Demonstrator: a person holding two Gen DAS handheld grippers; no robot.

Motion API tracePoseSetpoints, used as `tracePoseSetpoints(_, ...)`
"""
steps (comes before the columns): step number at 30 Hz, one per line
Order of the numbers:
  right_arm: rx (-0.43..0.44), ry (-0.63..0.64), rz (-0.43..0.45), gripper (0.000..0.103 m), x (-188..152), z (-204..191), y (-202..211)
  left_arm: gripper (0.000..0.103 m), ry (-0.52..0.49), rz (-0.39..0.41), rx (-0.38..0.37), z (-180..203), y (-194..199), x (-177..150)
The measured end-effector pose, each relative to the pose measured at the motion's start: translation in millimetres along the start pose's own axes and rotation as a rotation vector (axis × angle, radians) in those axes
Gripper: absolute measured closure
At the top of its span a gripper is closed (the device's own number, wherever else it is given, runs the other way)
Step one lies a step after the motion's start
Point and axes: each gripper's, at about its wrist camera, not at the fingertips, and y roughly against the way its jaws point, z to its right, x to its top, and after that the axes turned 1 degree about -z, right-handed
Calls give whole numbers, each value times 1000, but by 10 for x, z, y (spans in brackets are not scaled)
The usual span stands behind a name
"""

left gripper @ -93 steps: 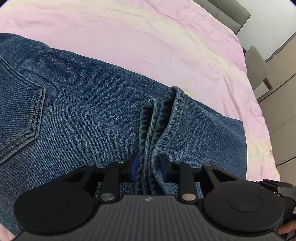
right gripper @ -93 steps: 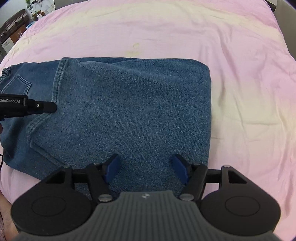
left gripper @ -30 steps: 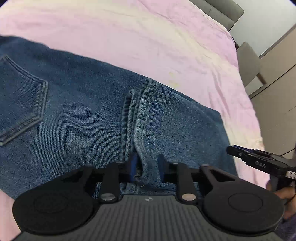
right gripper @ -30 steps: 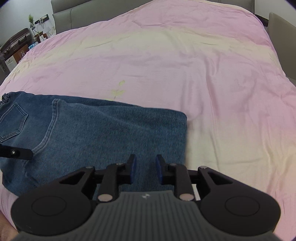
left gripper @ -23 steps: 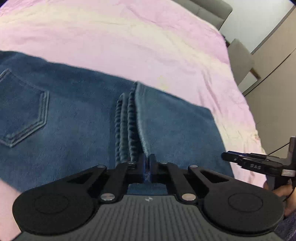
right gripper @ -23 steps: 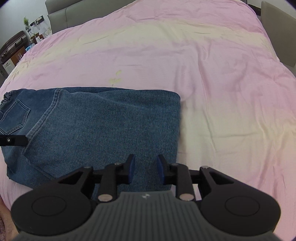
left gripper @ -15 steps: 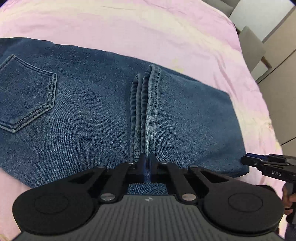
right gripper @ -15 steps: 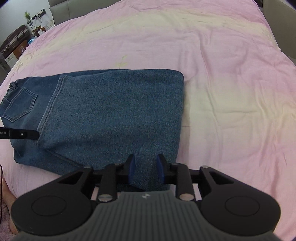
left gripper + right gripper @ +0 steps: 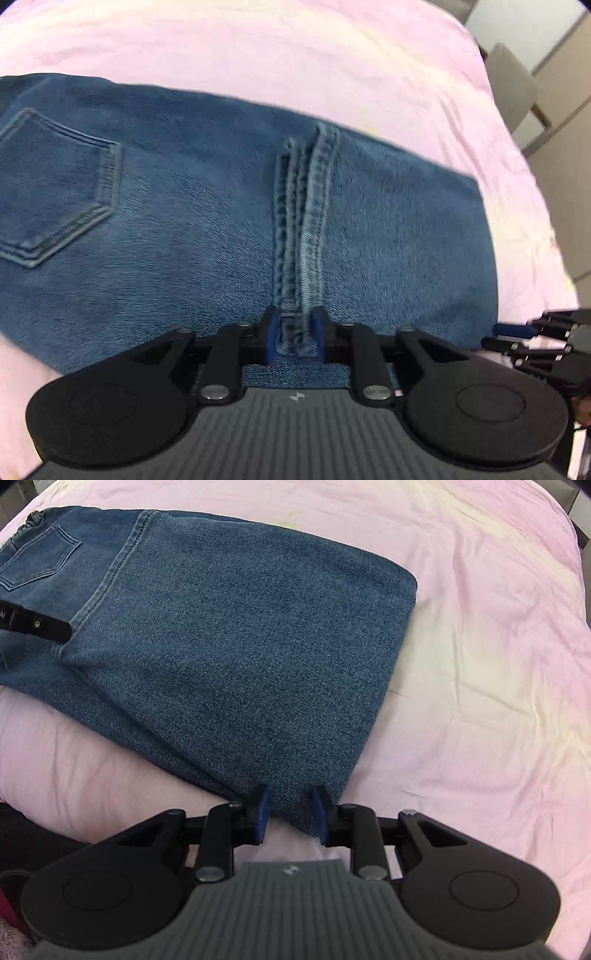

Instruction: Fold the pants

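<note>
Blue jeans (image 9: 207, 221) lie folded flat on the pink bedsheet (image 9: 258, 48), back pocket (image 9: 55, 184) to the left. My left gripper (image 9: 294, 334) is partly open, its blue pads either side of the stacked leg hems (image 9: 303, 229) at the near edge. In the right wrist view the jeans (image 9: 229, 635) stretch away to the left. My right gripper (image 9: 290, 818) is partly open with the near corner of the fold between its pads. The left gripper's finger (image 9: 35, 624) shows at the far left.
The pink sheet (image 9: 498, 664) extends right of and beyond the jeans. A grey chair (image 9: 513, 85) and a beige cabinet stand beyond the bed's far right corner. The right gripper (image 9: 535, 336) shows at the right edge of the left view. Dark fabric (image 9: 22, 842) lies lower left.
The left gripper, shut on the hems half a second ago, has opened slightly around them. The right gripper has dropped toward the jeans' near right corner, which now sits between its pads.
</note>
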Motion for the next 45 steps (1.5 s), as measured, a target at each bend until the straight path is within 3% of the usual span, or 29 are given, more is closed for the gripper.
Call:
tracePoseSetpoints(3, -16, 20, 23, 80, 9, -9, 106, 65, 28, 49, 8, -105, 198, -76)
tracePoseSetpoints(5, -31, 36, 45, 80, 36, -42, 198, 56, 54, 81, 1, -192, 328, -124)
tracePoseSetpoints(9, -19, 81, 102, 64, 192, -210, 398, 44, 104, 169, 33, -414, 646, -136)
tracePoseSetpoints(17, 18, 299, 143, 64, 800, -834, 383, 28, 250, 288, 120, -1035, 1032, -54)
tracePoseSetpoints(24, -18, 469, 134, 63, 1318, -1282, 312, 20, 473, 365, 151, -1775, 1263, -109)
tracePoseSetpoints(30, -14, 540, 100, 63, 1655, -1497, 172, 15, 649, 379, 120, -2260, 1217, -164)
tracePoseSetpoints(40, 0, 643, -33, 63, 1929, -1779, -287, 14, 822, 400, 1, -2835, 998, -219)
tracePoseSetpoints(45, 58, 612, -90, 63, 2059, -1692, -386, 14, 887, 413, -74, -3040, 822, -174)
